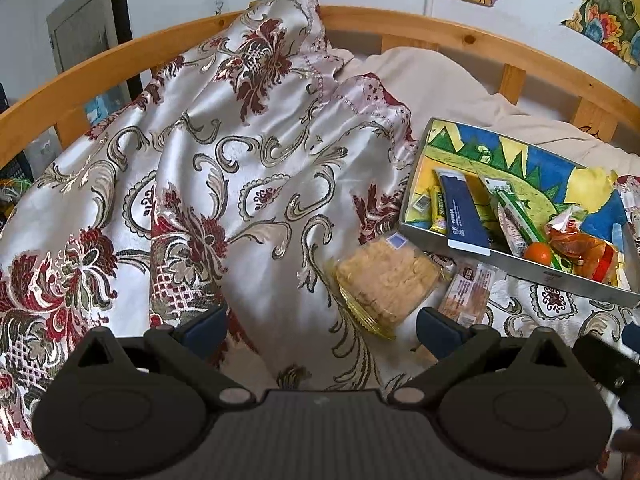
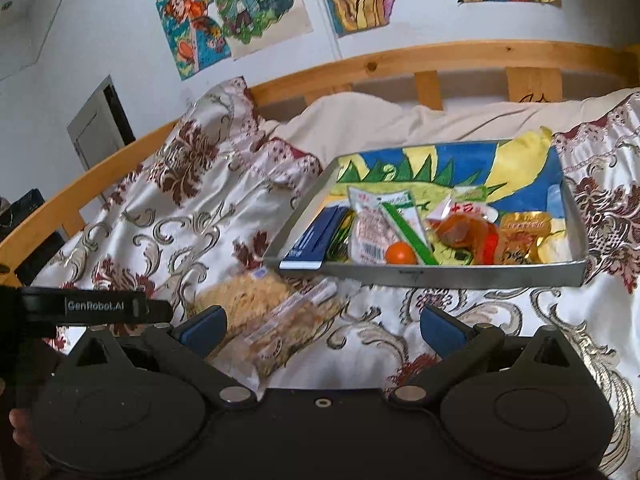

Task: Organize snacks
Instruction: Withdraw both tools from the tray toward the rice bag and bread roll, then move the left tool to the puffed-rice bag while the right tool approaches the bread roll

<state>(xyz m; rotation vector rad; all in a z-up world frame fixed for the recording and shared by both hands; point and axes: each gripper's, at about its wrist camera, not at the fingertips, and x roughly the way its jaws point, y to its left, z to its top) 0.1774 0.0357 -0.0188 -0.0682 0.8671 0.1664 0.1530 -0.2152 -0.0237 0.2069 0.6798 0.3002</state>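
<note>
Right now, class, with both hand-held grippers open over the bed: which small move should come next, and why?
Probably ease the right hand-held gripper forward over the clear packet of beige crackers. It lies on the floral satin cover, outside the grey metal tray holding the other snacks, and both grippers are empty.

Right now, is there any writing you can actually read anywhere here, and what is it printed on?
"GenRobot.AI": white letters on the black arm of the other handheld tool, seen from the right wrist camera.
Navy packet in the tray: white print, too small to read.
Red-and-white wrappers in the tray: printed, blurred.
Gold packet: red print, unreadable.
Pink packet on the bedspread: text too blurred.
</note>
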